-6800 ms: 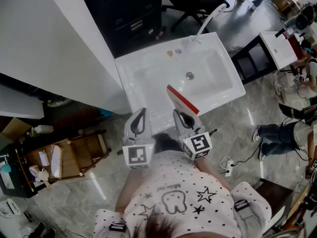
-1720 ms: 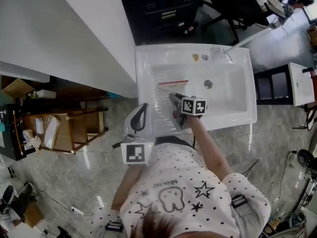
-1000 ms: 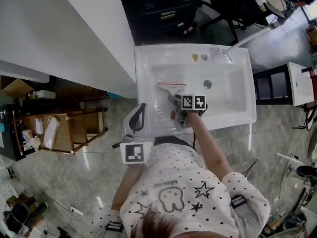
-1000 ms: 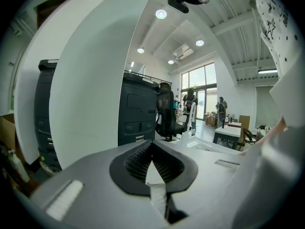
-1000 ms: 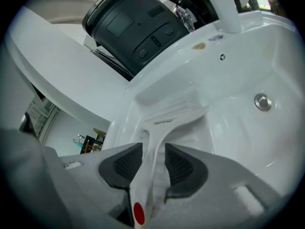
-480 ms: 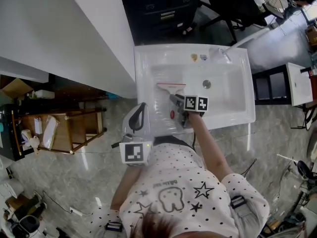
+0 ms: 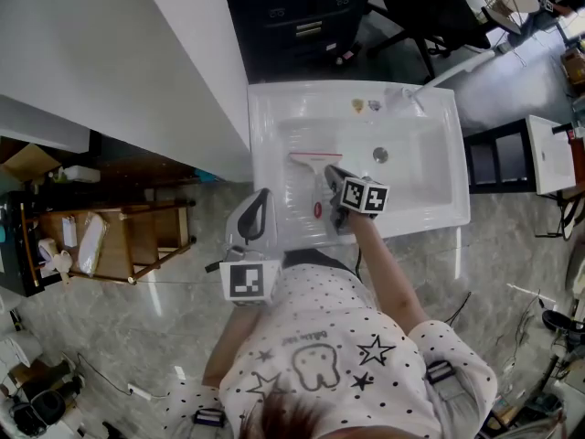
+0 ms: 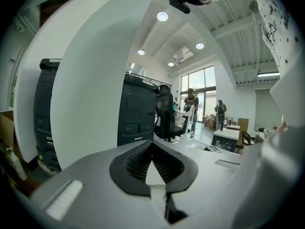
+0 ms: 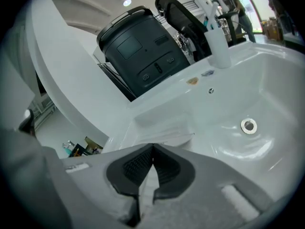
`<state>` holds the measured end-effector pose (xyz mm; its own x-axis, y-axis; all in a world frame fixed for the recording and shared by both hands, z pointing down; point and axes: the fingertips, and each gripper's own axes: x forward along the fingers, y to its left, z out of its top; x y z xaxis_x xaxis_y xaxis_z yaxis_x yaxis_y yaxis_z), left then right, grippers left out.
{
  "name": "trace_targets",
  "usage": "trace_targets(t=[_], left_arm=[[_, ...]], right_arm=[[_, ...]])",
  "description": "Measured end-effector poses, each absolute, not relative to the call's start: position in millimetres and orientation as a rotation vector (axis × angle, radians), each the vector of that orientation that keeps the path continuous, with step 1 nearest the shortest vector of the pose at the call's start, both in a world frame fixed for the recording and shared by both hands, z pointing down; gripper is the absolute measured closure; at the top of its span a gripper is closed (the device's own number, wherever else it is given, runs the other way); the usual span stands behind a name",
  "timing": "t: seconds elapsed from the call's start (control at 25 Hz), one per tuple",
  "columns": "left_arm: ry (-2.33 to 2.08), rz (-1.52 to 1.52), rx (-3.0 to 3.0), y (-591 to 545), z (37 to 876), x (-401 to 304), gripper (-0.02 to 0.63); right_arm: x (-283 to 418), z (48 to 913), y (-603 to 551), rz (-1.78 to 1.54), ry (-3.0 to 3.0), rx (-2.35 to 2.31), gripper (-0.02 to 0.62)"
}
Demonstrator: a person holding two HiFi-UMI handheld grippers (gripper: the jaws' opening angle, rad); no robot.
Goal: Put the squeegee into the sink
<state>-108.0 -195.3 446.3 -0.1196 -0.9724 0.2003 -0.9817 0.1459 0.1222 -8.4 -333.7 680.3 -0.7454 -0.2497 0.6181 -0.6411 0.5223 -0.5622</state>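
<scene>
The squeegee point(image 7: 316, 167) lies flat in the left part of the white sink point(image 7: 446, 210), its red blade edge toward the back and its handle pointing at me. My right gripper point(image 7: 332, 171) hovers just to the right of the handle, clear of it. Its jaws have just been closing and stand shut with nothing between them. In the right gripper view the shut right gripper point(image 9: 152, 147) points at the pale blade of the squeegee point(image 9: 164, 135) on the basin floor. My left gripper point(image 7: 263, 196) waits at the sink's front left edge, shut and empty; its tips point(image 8: 152, 145) meet.
The drain point(image 7: 380, 155) sits mid-basin and a faucet point(image 7: 416, 94) stands at the back right rim. A white wall panel point(image 7: 110, 71) runs along the left, a dark cabinet point(image 7: 302, 16) behind. A wooden shelf unit point(image 7: 119, 240) is on the floor at left.
The right gripper has drawn back slightly to the right and up from the squeegee handle and its jaws have shut empty. The squeegee stays in the sink. The left gripper has not moved.
</scene>
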Motion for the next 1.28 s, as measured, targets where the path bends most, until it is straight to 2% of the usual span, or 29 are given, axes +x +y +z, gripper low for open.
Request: trace_targets(t=[0.32,0.8,1.28], left_arm=[[-2.195,0.035,1.916,-192,444,-106,0.611],[-2.191,0.006,1.945,-189,437,-106,0.612],[-2.154,-0.024,2.024,-192,423,-98,0.612]], right_arm=[[-10,640,-355,0.785,-2.493,0.859,0.601],[-27,558,-350,0.490,-2.720,0.840,0.601],[-8,481,-332,0.221,-2.833,0.970,0.601]])
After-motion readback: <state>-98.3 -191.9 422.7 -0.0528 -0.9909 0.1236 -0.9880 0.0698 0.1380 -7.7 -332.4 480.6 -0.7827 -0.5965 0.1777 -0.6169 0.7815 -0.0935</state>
